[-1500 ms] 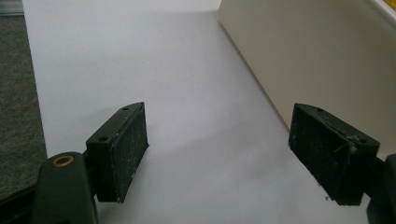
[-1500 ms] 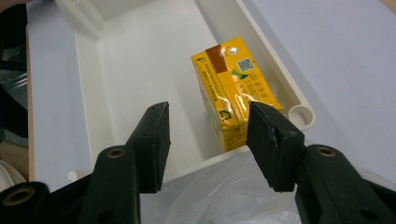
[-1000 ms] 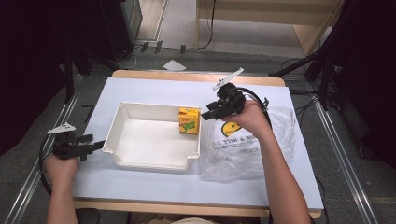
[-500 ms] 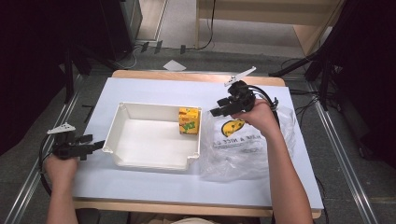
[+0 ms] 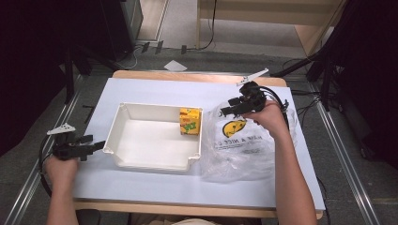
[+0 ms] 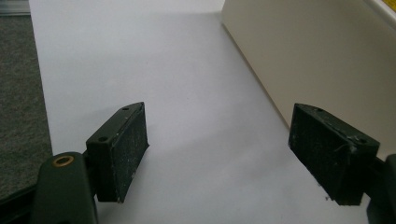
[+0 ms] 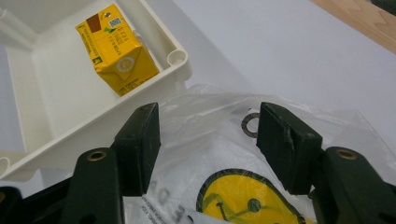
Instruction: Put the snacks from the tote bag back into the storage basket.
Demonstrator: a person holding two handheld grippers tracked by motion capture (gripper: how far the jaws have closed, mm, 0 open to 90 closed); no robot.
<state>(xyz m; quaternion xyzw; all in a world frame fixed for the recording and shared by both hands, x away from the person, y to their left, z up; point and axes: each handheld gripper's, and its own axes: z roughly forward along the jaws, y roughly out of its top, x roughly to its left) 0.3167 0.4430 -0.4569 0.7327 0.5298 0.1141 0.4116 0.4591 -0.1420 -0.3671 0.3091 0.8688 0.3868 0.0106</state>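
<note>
Your right claw (image 7: 208,147) hangs open over the clear smiley-printed plastic bag (image 5: 244,145), probably to grasp it, while your left claw (image 6: 233,158) waits open on the tabletop (image 5: 141,89).

- White table top (image 5: 155,89) sits bare along its far stretch, wooden edge (image 5: 187,75) showing at the back.
- Grey carpet floor (image 5: 28,168) runs along both sides of the table.
- A small white scrap of paper (image 5: 175,65) lies on the floor just past the table's far edge.
- Light wooden furniture (image 5: 263,11) stands beyond, cables (image 5: 211,28) trailing down in front of it.
- Dark equipment (image 5: 51,42) looms at far left, black stand legs (image 5: 324,70) at far right.
- Metal rails (image 5: 347,154) run along the floor on either side.
</note>
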